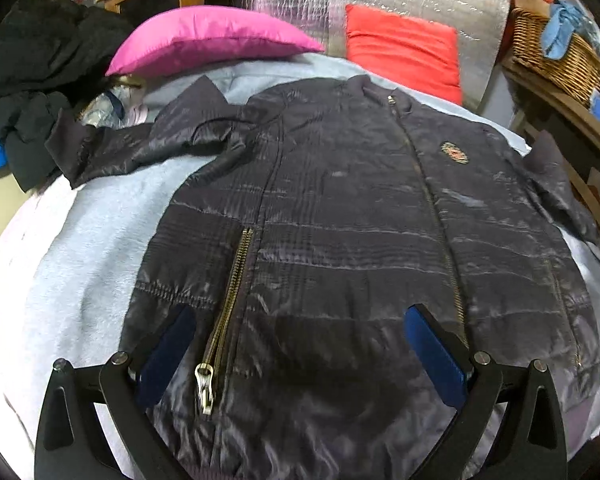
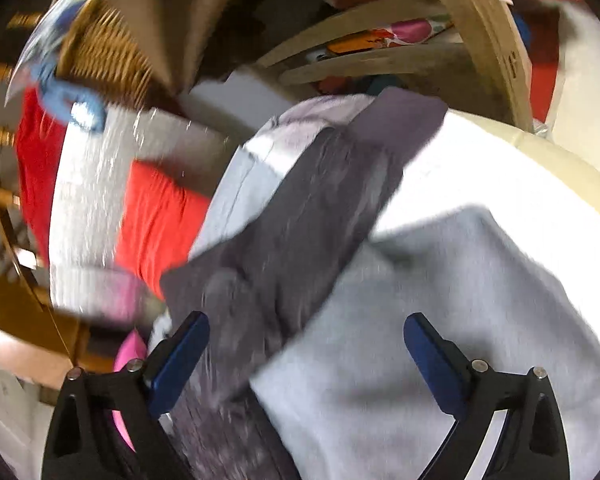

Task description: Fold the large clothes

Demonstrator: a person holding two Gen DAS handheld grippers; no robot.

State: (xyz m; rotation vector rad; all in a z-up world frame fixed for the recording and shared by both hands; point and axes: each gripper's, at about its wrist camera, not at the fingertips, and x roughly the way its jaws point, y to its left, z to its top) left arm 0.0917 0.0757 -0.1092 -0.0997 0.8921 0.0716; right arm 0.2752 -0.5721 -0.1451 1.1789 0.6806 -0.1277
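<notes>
No text, brand, number or sign can be read in either view. A small round embroidered badge (image 1: pixel 454 153) is carried on the chest of the dark quilted zip-front jacket (image 1: pixel 340 240), but its design is too small and blurred for any lettering to be made out. Dark marks are seen on the pale wooden frame (image 2: pixel 512 60) in the right wrist view; they are smeared by motion and cannot be deciphered.

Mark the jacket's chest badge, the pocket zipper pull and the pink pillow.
chest badge (image 1: pixel 455 153), left wrist view, centre of the patch.
pocket zipper pull (image 1: pixel 204 387), left wrist view, metal tab.
pink pillow (image 1: pixel 208 40), left wrist view, top face.
</notes>
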